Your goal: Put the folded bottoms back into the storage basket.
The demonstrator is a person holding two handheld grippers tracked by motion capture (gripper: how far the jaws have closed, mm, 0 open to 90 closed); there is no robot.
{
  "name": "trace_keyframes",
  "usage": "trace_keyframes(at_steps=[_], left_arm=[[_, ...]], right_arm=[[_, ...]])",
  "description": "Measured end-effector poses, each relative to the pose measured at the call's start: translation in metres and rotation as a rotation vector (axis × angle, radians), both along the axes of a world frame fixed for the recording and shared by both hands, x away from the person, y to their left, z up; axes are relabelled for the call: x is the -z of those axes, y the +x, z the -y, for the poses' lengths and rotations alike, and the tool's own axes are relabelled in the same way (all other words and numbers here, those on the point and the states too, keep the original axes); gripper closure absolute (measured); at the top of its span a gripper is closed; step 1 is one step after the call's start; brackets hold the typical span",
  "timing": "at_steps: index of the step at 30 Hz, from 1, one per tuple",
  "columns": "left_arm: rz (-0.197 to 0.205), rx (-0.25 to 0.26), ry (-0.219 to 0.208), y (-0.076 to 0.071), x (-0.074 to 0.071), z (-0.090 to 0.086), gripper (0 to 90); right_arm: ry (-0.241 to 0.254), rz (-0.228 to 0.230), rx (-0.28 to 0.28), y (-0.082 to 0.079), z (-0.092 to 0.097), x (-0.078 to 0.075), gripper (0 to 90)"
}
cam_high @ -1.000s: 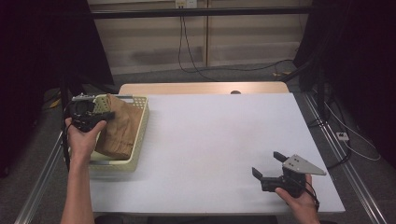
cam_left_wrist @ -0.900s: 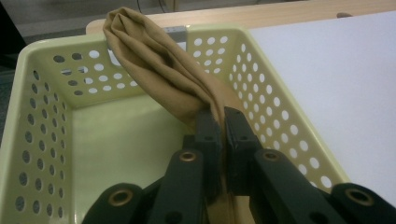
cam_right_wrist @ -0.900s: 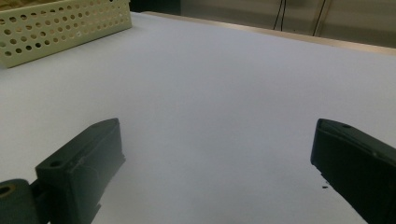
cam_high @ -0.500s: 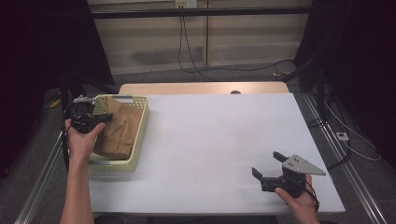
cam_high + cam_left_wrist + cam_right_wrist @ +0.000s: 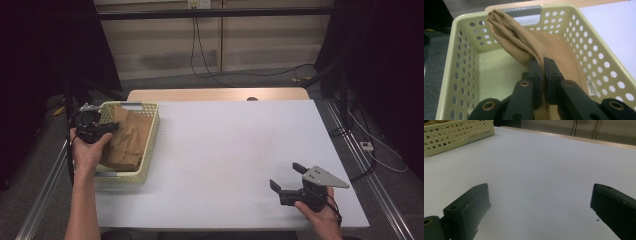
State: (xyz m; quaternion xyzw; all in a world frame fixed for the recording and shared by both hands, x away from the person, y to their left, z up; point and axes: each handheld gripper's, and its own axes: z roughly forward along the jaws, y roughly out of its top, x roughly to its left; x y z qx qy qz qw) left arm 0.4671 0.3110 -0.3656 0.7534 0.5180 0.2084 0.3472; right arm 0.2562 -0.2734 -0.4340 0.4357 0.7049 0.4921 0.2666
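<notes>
- Left tool (image 5: 543,72) is clamped on a fold of tan cloth (image 5: 524,47) in my basket (image 5: 461,50).
- Right tool (image 5: 292,181) gapes, holding nothing.
- Cloth looks soft, light, droopy; I'd grip bunched folds.

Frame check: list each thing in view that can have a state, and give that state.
left gripper: shut on the tan cloth, over the basket.
tan cloth: bunched, pinched in a fold, partly raised inside the basket.
basket: upright at the table's left edge, cloth inside.
right gripper: open, nothing between its jaws, low over the white table.
</notes>
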Motion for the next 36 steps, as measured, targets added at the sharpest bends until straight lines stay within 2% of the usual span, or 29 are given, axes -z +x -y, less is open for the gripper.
trace_keyframes(at_steps=[14,27,36], left_arm=[[-0.012,-0.026,-0.006,0.004,0.007,-0.004,85.9],[-0.018,-0.051,-0.051,0.006,0.013,-0.009,85.6],[-0.028,-0.053,-0.021,0.008,0.016,-0.009,85.2]], right_arm=[[-0.002,0.0,-0.001,0.0,0.0,0.0,2.5],[-0.002,-0.003,-0.001,0.0,0.0,0.0,2.5],[0.003,-0.007,-0.004,0.001,0.0,0.0,2.6]])
